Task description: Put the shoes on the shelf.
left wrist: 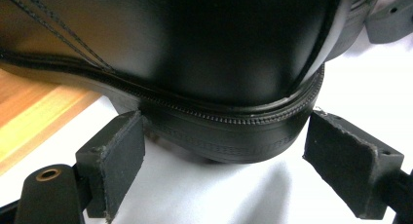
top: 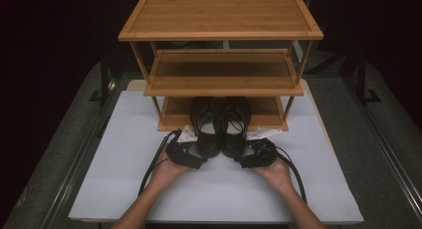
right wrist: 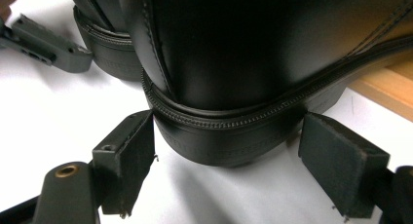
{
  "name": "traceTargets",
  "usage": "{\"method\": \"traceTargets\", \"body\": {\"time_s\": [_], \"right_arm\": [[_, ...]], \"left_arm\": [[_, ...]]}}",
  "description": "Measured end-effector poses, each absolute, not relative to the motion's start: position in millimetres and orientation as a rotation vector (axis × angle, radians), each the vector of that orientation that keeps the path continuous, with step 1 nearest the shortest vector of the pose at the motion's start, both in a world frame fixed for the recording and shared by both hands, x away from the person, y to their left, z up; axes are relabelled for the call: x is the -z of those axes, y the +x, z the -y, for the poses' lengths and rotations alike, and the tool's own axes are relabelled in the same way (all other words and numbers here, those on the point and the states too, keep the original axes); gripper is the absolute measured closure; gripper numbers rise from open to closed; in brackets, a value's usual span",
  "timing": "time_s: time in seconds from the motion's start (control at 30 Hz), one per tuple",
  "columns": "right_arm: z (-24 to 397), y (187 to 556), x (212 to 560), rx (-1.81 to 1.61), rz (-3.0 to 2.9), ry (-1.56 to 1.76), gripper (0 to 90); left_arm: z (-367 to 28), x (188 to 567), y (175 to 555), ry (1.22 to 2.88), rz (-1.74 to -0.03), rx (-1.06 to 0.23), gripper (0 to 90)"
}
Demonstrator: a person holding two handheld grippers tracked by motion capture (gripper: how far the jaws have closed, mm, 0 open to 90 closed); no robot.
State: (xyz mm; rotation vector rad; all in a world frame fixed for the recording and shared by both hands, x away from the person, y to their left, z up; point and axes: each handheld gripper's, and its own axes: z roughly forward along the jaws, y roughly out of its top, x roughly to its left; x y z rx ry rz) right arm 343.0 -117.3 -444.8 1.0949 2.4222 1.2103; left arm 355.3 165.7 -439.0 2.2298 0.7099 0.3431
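Both claws spread wide: left gripper [left wrist: 224,160] brackets the left shoe's [top: 206,132] heel, right gripper [right wrist: 226,158] the right shoe's [top: 235,129] (toes hidden under the rack [top: 219,72]).

Shoes [top: 220,127] (black) blocking bottom shelf [top: 174,112]

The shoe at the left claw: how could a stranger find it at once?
Find the wooden rack on the white table. Two black shoes stand at its bottom shelf, heels toward the person. It is the left shoe, its heel between the open left claw.
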Motion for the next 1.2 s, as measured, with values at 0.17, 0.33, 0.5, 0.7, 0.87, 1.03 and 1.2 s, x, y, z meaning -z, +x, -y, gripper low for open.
{"method": "traceTargets", "body": {"time_s": [0.17,0.33,0.5,0.7,0.87,1.03,1.2], "right_arm": [[119.3,345.5,437.7,-1.236,-2.413,1.086,20.9],[120.4,353.5,432.3,-1.247,-2.412,1.088,20.8],[121.1,365.8,430.9,-1.250,-2.416,1.101,20.7],[120.7,380.8,428.8,-1.246,-2.388,1.119,20.5],[120.2,396.4,429.7,-1.248,-2.366,1.146,20.5],[114.8,410.5,432.5,-1.206,-2.351,1.165,20.5],[113.2,421.7,435.8,-1.198,-2.327,1.168,20.5]], "left_arm": [[-166.4,434.7,357.8,2.218,-0.713,-0.328,14.6],[-166.4,432.2,365.9,2.215,-0.720,-0.318,14.5],[-165.7,429.2,378.3,2.215,-0.725,-0.314,14.6],[-163.4,424.6,395.5,2.202,-0.733,-0.326,14.6],[-160.8,423.5,411.5,2.204,-0.754,-0.341,14.5],[-158.2,427.9,427.2,2.216,-0.772,-0.361,14.2],[-156.1,431.1,438.5,2.201,-0.791,-0.378,14.1]]}}
